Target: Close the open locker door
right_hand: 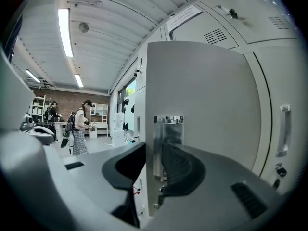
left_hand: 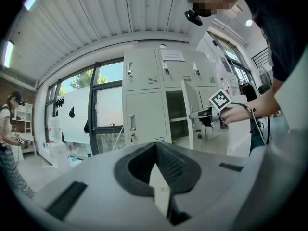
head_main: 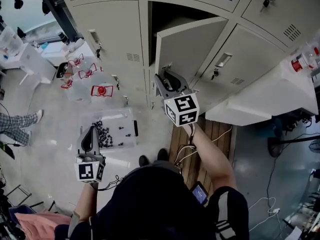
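My right gripper (right_hand: pixel 154 153) has its jaws clamped on the free edge of the locker door (right_hand: pixel 202 90). The small metal plate (right_hand: pixel 168 143) on that edge sits between the pads. From the head view, the door (head_main: pixel 195 44) stands partly open just ahead of this gripper (head_main: pixel 167 76), swung out from the grey lockers. Behind the door, up and to the left of the jaws, is the open compartment (head_main: pixel 175 14). It is too dark inside for me to tell what it holds.

My left gripper (left_hand: pixel 155 146) has its jaws together at the tips with nothing in them. It hangs well apart from the door, over the floor. Directly beneath this gripper (head_main: pixel 91 131) and to its right is a clear plastic tub (head_main: pixel 120 111). A scatter of small black parts (head_main: pixel 106 136) lies in the tub's left half. Further ahead of the left gripper are several clear boxes with red clips (head_main: pixel 101 90); I cannot make out their contents.
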`<action>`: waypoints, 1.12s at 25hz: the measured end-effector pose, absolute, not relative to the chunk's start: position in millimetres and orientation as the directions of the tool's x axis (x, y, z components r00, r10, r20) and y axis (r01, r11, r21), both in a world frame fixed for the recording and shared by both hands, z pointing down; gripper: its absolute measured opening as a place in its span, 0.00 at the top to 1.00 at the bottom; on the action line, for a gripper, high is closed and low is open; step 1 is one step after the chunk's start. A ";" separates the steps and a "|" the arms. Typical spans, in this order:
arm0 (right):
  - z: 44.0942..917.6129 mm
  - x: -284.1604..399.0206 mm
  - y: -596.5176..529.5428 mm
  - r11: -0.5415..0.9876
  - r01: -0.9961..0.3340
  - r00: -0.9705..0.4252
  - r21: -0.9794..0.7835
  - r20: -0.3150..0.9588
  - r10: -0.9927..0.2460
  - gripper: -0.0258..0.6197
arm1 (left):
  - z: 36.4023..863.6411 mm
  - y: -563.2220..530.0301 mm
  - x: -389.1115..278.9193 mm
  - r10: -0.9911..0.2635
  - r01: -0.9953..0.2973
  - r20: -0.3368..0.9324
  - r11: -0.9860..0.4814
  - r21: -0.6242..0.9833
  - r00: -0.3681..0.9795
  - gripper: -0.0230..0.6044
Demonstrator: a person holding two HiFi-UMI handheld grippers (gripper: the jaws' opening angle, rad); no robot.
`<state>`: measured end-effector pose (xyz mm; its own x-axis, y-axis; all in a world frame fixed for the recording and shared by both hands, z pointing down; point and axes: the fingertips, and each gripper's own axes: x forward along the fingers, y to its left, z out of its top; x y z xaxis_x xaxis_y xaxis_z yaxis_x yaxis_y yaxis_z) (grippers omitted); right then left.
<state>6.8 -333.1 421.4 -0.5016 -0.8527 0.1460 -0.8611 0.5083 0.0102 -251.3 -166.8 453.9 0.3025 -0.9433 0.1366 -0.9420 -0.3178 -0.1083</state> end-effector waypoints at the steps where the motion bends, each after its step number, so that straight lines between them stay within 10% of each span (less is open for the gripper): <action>1: 421.3 5.1 -337.3 0.499 -0.866 -0.493 0.010 0.145 -0.858 0.80 | 453.6 -166.8 -253.8 -0.945 -0.943 0.133 -0.314 -0.112 0.299 0.96; 28: 421.5 -12.4 -420.8 0.344 -0.939 -0.336 0.023 0.157 -0.929 0.81 | 441.2 -193.8 -252.3 -0.932 -0.927 0.067 -0.361 -0.102 0.356 0.96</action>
<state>-12.4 -420.8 421.5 -0.3363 -0.9286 0.1570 -0.9387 0.3438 0.0231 -252.3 -193.8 441.2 0.3557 -0.9322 0.0672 -0.9269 -0.3611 -0.1021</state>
